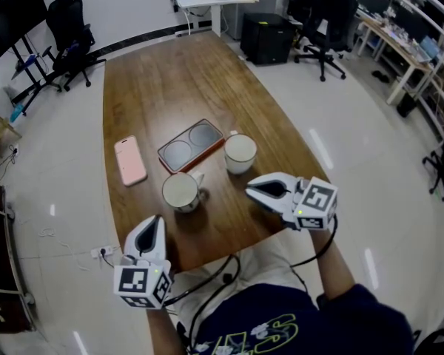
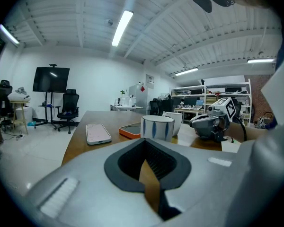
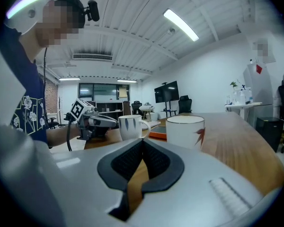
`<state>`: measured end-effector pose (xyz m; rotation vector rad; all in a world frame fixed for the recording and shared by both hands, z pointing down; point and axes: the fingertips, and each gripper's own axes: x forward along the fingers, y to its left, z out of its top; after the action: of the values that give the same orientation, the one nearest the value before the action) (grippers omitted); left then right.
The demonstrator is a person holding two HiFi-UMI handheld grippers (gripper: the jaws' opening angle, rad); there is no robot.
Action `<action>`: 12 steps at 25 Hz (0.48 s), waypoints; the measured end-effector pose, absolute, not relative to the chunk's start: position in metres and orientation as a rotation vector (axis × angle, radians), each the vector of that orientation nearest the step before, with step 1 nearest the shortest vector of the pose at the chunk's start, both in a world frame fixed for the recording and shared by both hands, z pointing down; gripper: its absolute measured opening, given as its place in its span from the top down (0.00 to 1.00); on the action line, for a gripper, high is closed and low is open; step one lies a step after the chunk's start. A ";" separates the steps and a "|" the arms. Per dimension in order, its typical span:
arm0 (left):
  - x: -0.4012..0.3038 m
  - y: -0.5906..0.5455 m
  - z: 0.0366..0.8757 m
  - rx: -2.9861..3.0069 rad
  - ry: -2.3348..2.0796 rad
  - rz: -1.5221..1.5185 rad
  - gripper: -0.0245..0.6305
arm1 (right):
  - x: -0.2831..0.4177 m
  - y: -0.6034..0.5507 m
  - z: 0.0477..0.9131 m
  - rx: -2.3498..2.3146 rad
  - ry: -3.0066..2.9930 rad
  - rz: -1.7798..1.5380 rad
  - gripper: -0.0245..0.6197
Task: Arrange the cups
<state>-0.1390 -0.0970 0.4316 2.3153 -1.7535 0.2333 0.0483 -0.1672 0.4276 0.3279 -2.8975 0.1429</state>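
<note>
Two white cups stand on the wooden table (image 1: 155,87). The one with blue marks (image 1: 181,191) (image 2: 157,127) (image 3: 130,127) is nearer the front edge, its handle pointing right. The one with a red leaf (image 1: 240,153) (image 3: 185,131) stands to its right and farther back. An orange coaster tray (image 1: 192,145) (image 2: 132,129) with two round recesses lies just behind them, nothing on it. My left gripper (image 1: 157,222) (image 2: 146,143) hovers at the table's front edge, shut and holding nothing, below the blue-marked cup. My right gripper (image 1: 251,189) (image 3: 142,143) is shut and holding nothing, just right of that cup and in front of the red-leaf cup.
A pink phone (image 1: 130,160) (image 2: 97,133) lies left of the tray. Office chairs (image 1: 70,39), a screen on a stand, a white desk (image 1: 207,2) and shelving (image 1: 411,43) ring the table on a pale floor.
</note>
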 end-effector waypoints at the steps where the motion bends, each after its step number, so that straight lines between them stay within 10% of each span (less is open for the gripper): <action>1: -0.139 -0.097 0.431 2.315 -1.754 0.234 0.96 | 0.046 -0.167 0.428 0.326 -2.890 0.150 0.97; 12: -0.139 -0.096 0.433 2.315 -1.757 0.224 0.96 | 0.017 -0.171 0.424 0.461 -2.922 0.128 0.78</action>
<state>-0.1391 -0.0961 0.4330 2.3146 -1.7574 0.2244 0.0169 -0.1709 0.4240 0.4605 -2.9219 0.1275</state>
